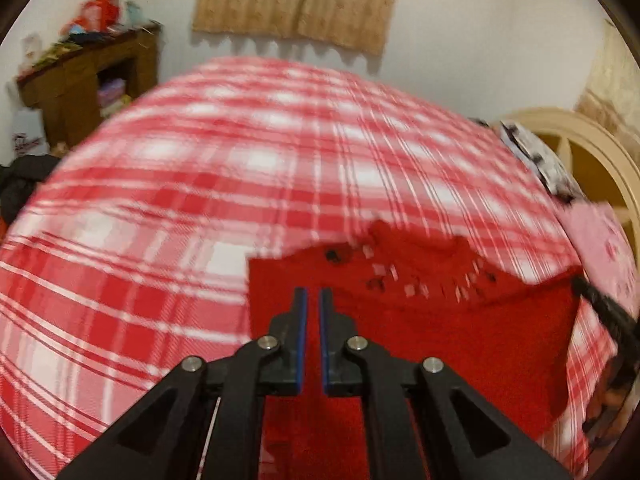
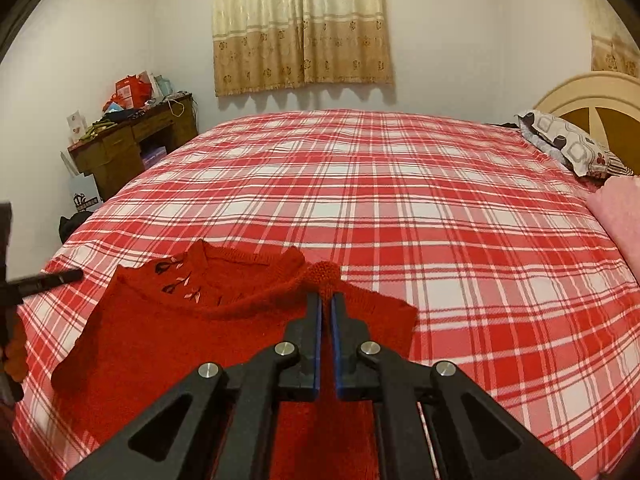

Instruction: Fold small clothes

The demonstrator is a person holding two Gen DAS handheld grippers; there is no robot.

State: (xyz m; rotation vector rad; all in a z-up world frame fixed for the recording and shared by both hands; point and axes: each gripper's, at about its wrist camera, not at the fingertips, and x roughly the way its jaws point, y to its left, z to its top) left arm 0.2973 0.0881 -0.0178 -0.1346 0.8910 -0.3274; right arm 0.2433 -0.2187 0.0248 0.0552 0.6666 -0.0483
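Note:
A small red knitted sweater (image 2: 180, 332) with a black and white embroidered yoke lies on the red plaid bed cover (image 2: 400, 208). My right gripper (image 2: 326, 300) is shut on a bunched fold of the sweater's right shoulder and lifts it slightly. In the blurred left wrist view, the sweater (image 1: 440, 340) lies under and right of my left gripper (image 1: 313, 294), whose jaws stand nearly closed with a narrow gap and nothing between them. The right gripper's finger (image 1: 604, 312) shows at the sweater's right edge. The left gripper's finger (image 2: 44, 280) shows at the far left.
A patterned pillow (image 2: 568, 148) and a pink folded cloth (image 2: 616, 216) lie by the cream headboard (image 2: 592, 100) at the right. A cluttered wooden desk (image 2: 132, 148) stands left of the bed. Curtains (image 2: 300, 24) hang on the back wall.

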